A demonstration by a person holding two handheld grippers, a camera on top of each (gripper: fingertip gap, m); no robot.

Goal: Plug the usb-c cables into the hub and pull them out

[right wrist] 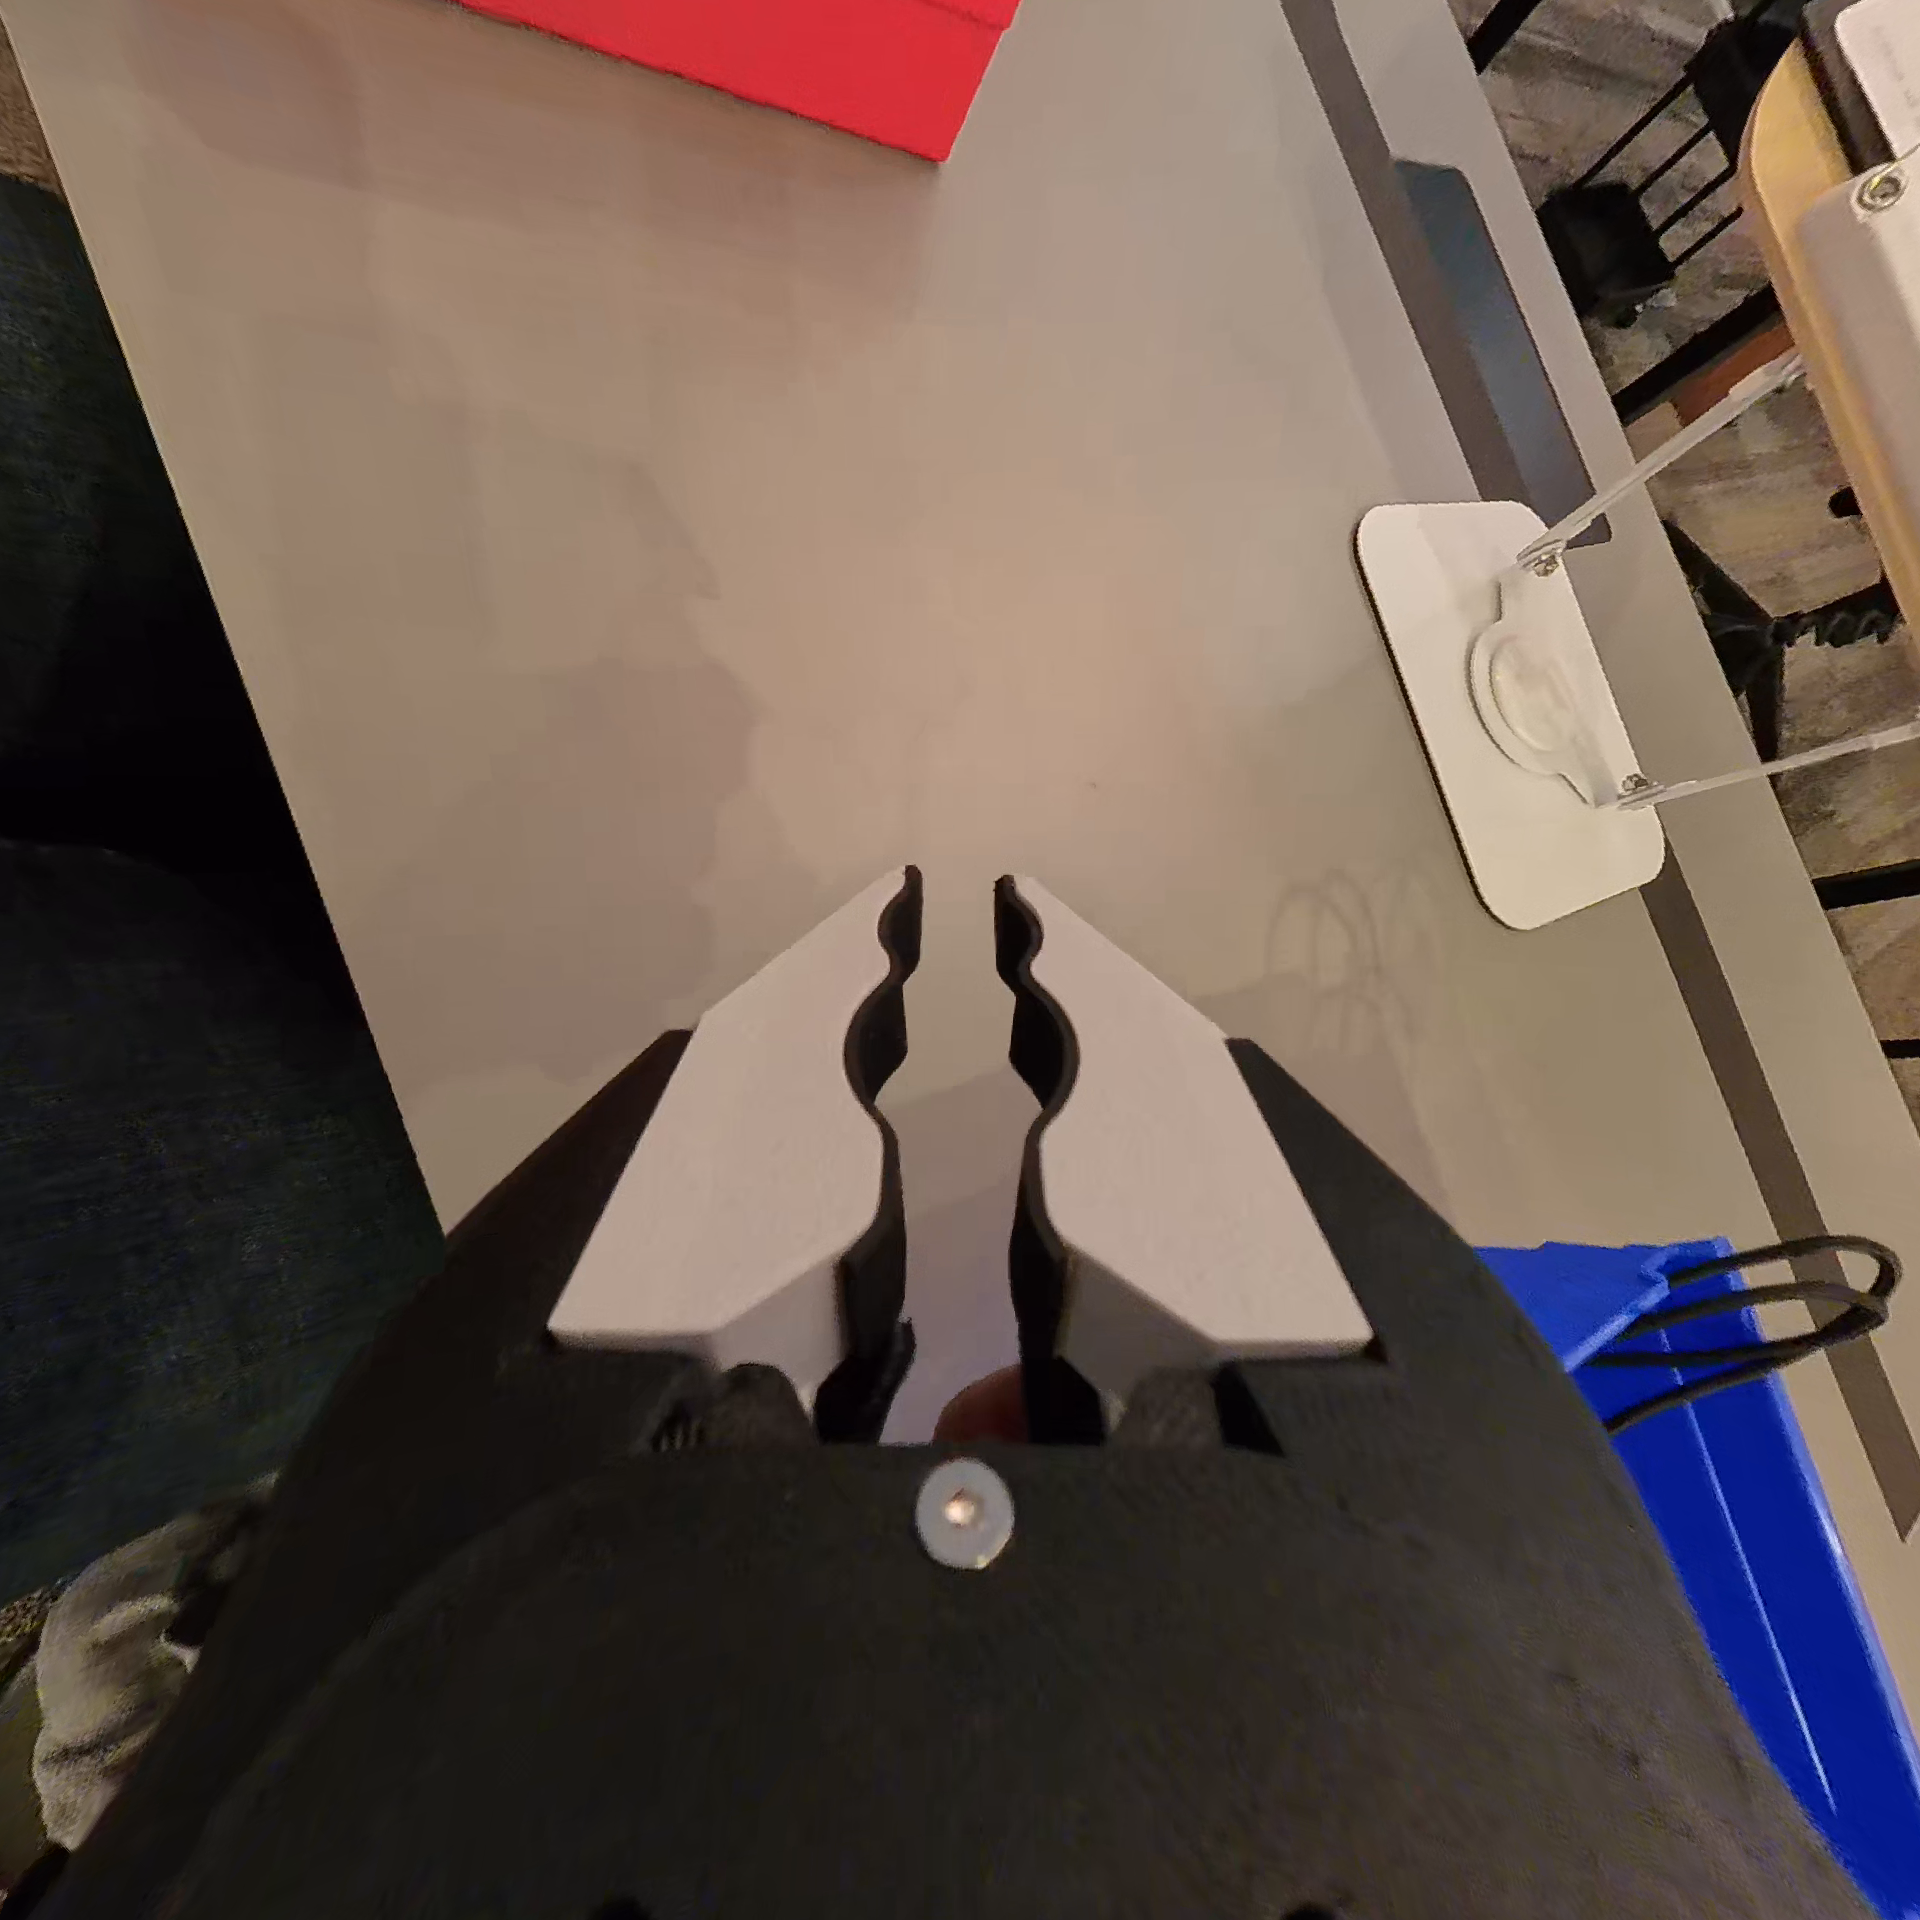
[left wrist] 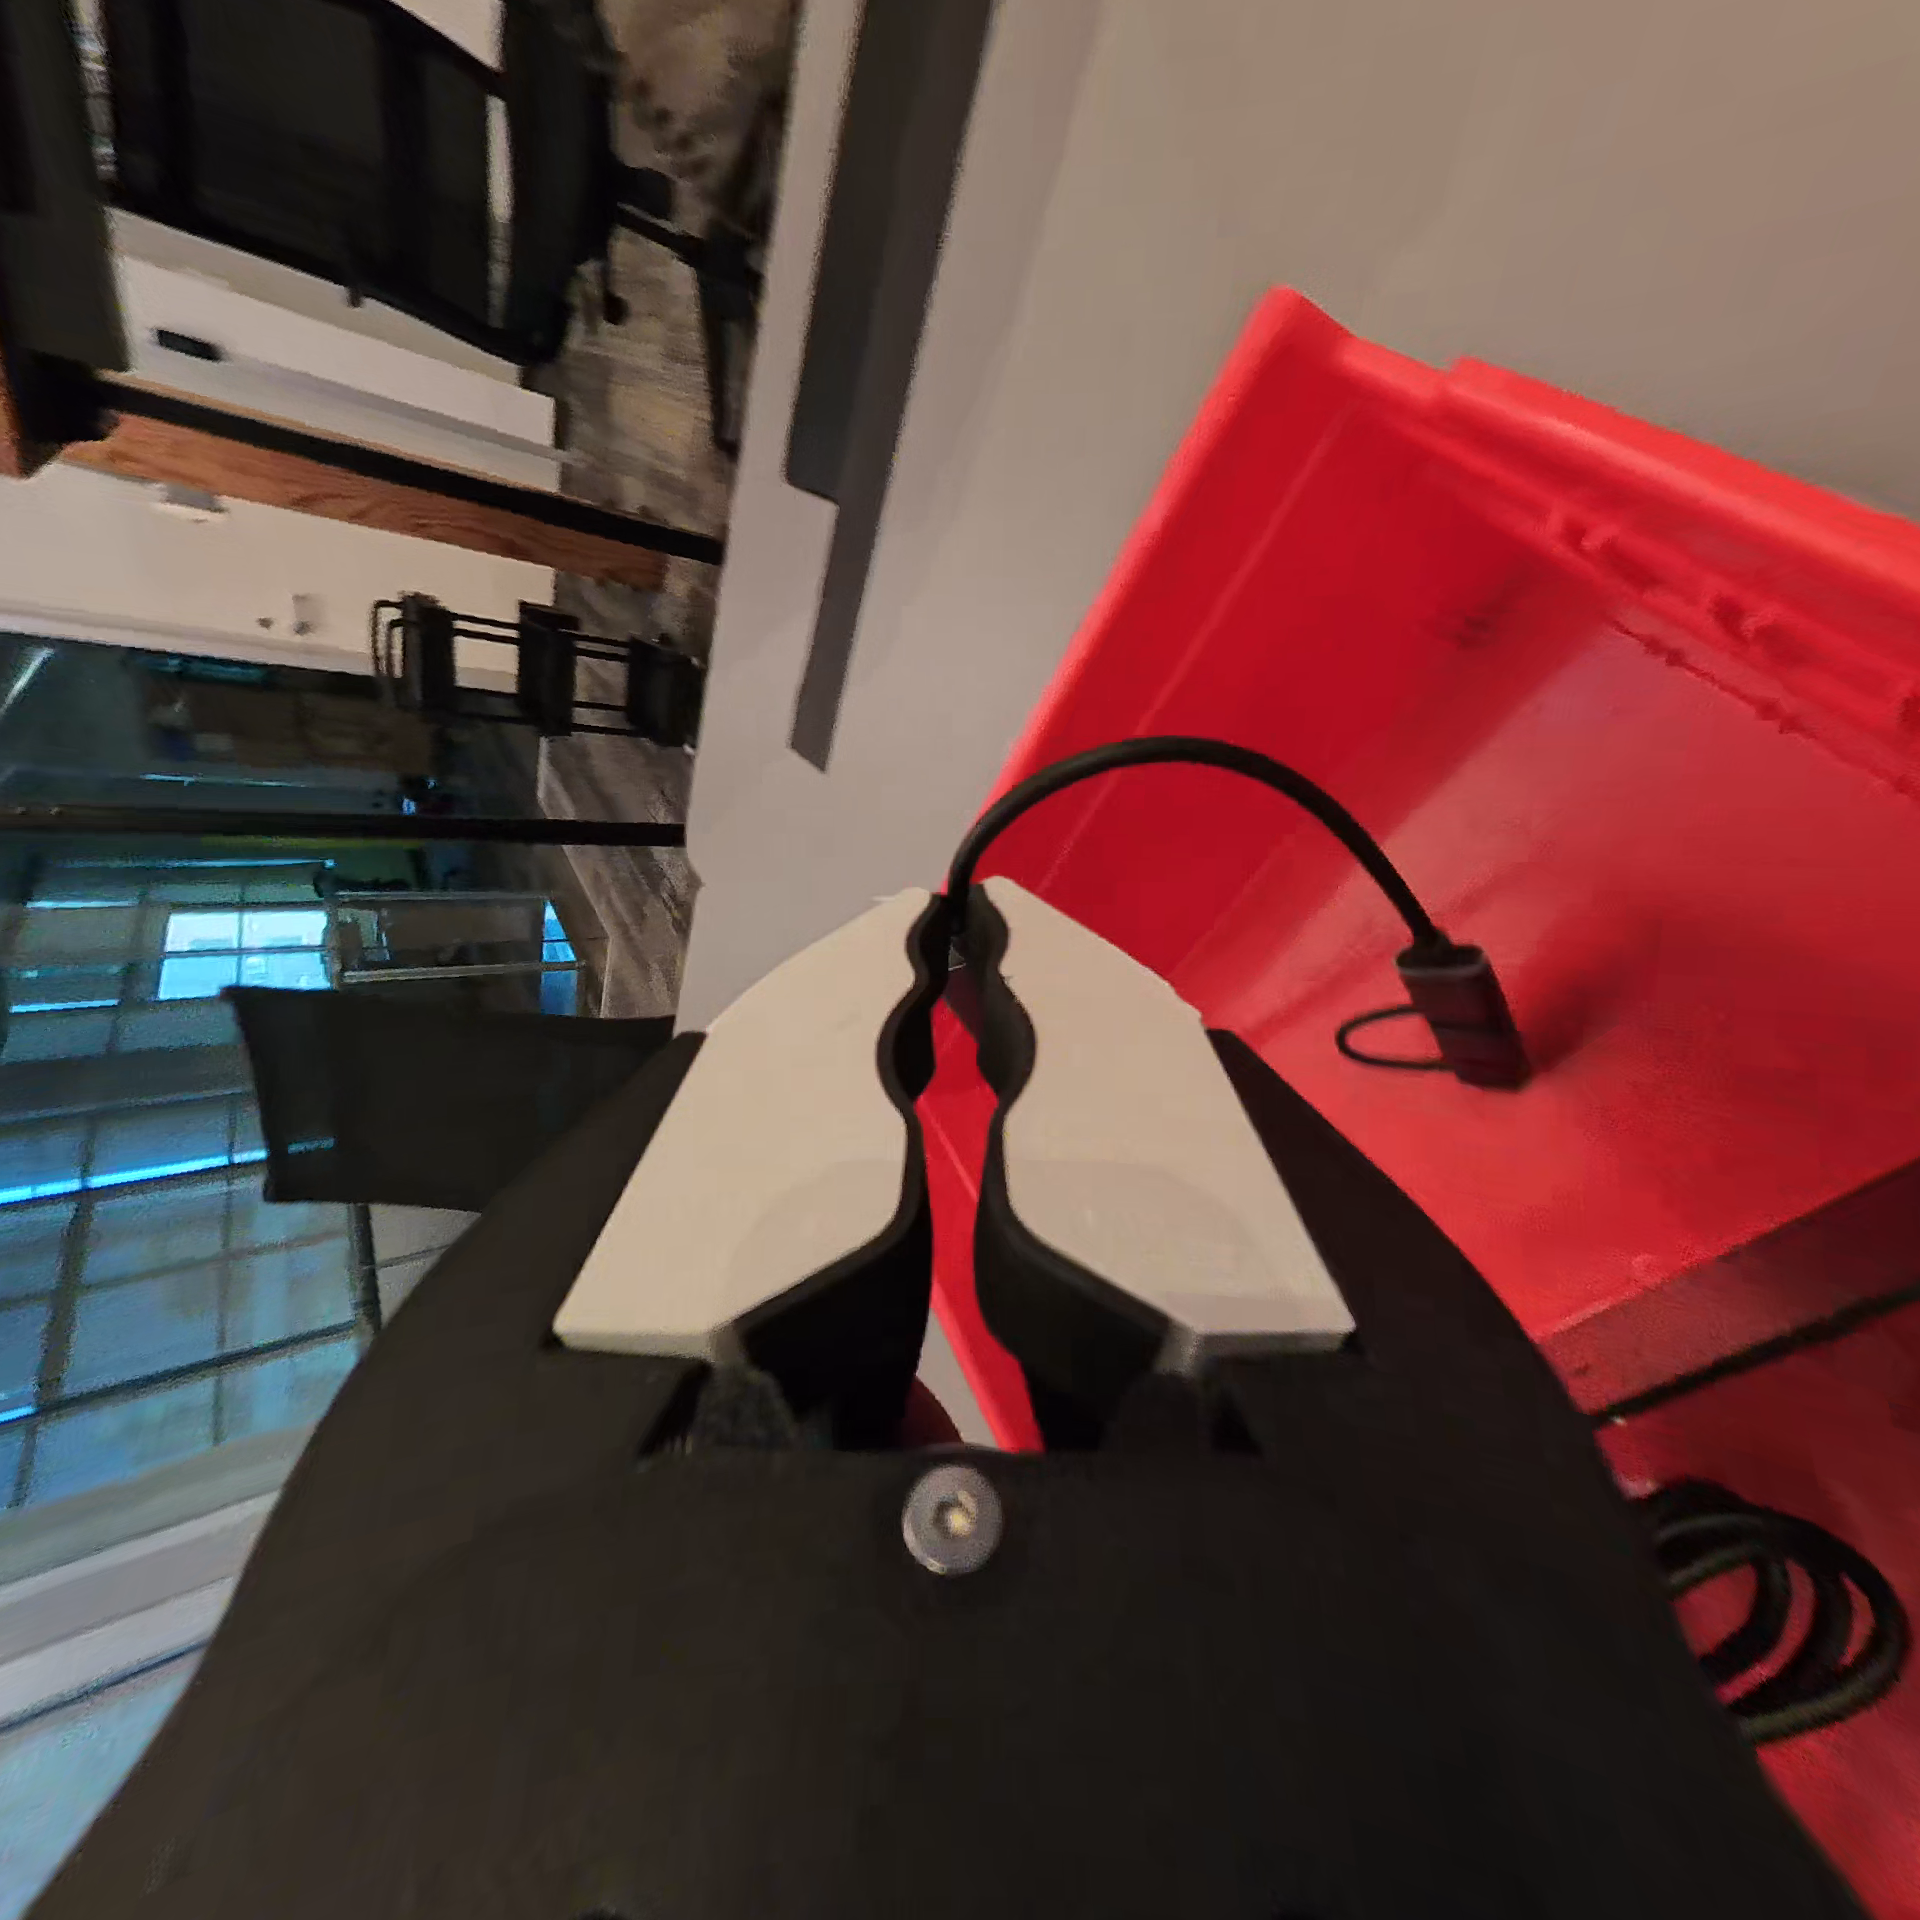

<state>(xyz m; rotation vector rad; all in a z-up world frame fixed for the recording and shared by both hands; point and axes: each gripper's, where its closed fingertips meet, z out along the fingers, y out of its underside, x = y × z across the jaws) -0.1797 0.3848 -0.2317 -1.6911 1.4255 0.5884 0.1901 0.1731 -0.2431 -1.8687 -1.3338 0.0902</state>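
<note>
In the left wrist view my left gripper [left wrist: 961,906] is shut on a dark flat piece, seemingly the hub [left wrist: 977,1003], held at the fingertips over the near wall of a red bin [left wrist: 1299,582]. A short black cable [left wrist: 1174,750] arcs from the tips to a dark USB plug [left wrist: 1460,1013] with a small loop, which hangs over the bin floor. A coiled black cable [left wrist: 1787,1621] lies in the bin at lower right. In the right wrist view my right gripper [right wrist: 956,883] is open a little and empty above the grey table [right wrist: 727,468].
A blue bin [right wrist: 1714,1475] with black cable loops [right wrist: 1766,1299] over its rim sits at my right gripper's lower right. A white stand base [right wrist: 1455,831] with clear arms stands near the table's right edge. The red bin's corner [right wrist: 779,62] shows at the top. A dark slab [left wrist: 1714,1320] lies in the red bin. Tip to tip, the grippers are about 45 cm apart.
</note>
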